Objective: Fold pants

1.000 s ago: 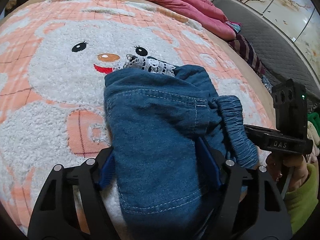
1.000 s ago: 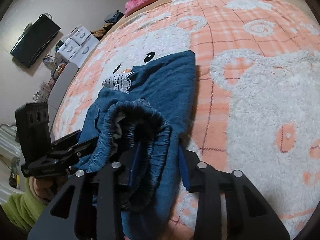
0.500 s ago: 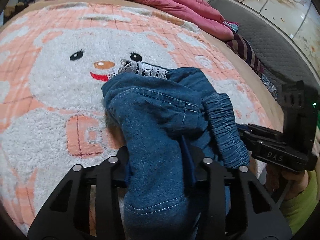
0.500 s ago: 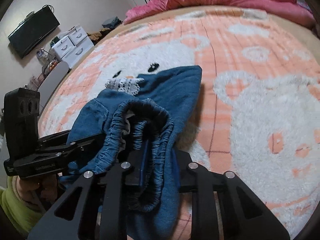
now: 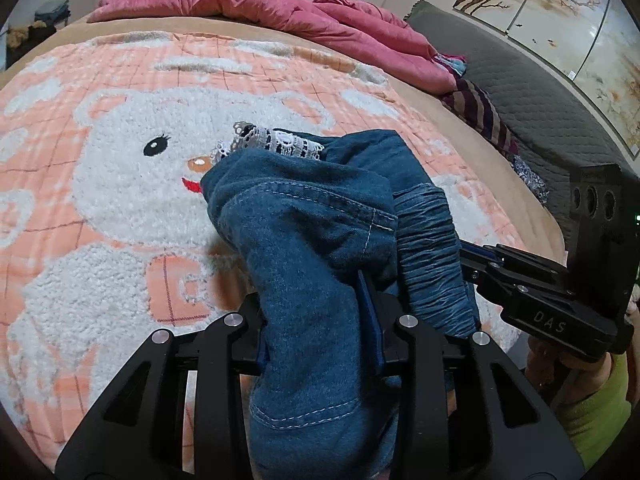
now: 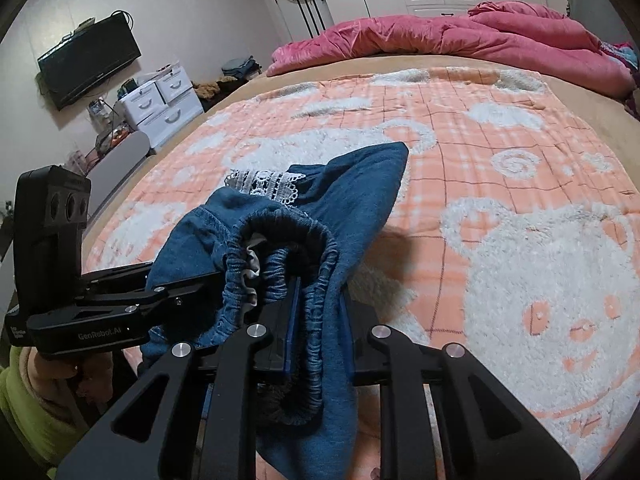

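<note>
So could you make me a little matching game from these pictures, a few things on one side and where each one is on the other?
Things:
1. blue denim pants
2. crumpled pink quilt
3. black flat television
4. white lace trim

Places:
A. mounted on the wall
B. piled at the far end of the bed
C. pinched in both the left gripper and the right gripper
D. peeking out at the far edge of the denim

Pairs: 1-C, 2-B, 3-A, 4-D
</note>
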{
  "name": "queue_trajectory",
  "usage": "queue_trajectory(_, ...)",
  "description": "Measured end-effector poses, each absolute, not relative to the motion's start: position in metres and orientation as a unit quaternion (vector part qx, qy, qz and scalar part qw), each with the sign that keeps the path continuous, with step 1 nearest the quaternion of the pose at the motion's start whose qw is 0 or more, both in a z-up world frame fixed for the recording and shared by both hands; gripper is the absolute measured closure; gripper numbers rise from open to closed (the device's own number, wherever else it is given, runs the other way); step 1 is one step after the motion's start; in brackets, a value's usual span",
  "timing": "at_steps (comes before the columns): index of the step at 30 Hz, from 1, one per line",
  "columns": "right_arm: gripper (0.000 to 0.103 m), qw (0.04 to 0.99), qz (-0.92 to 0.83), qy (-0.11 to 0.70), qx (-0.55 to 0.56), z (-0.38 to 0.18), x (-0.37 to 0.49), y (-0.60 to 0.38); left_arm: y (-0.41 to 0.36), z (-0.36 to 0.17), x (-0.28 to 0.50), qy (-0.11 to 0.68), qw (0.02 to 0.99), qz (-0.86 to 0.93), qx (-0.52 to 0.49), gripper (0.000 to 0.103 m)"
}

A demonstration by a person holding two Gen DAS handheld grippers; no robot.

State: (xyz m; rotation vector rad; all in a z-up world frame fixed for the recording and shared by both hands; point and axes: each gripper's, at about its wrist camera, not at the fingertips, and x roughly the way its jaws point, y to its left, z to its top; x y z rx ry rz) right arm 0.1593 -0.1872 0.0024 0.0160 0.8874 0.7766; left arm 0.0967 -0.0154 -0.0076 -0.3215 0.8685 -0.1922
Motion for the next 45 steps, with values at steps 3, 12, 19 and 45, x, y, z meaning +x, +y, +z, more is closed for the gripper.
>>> queue_trajectory(3,0.086,0.831,0.368,0.417,0.012,0.006,0.162,-0.183,-0.012,-0.004,0.099,0.415,0.893,-0.089,-0.152,0.076)
queue_trajectory(12,0.086,0.831,0.367,0.419,0.017,0.008,0.174,-0.169,-0.004,0.004,0.108,0.413,0.896,-0.076,-0.143,0.076)
queue_trajectory(19,0.086,0.832,0.367,0.416,0.023,0.012,0.188,-0.159,0.001,0.008,0.119,0.415,0.898,-0.07,-0.126,0.076)
queue_trajectory(45,0.086,0.837,0.367,0.404,0.019,0.022,0.246,-0.126,0.03,0.024,0.172,0.39,0.913,-0.052,-0.112,0.076)
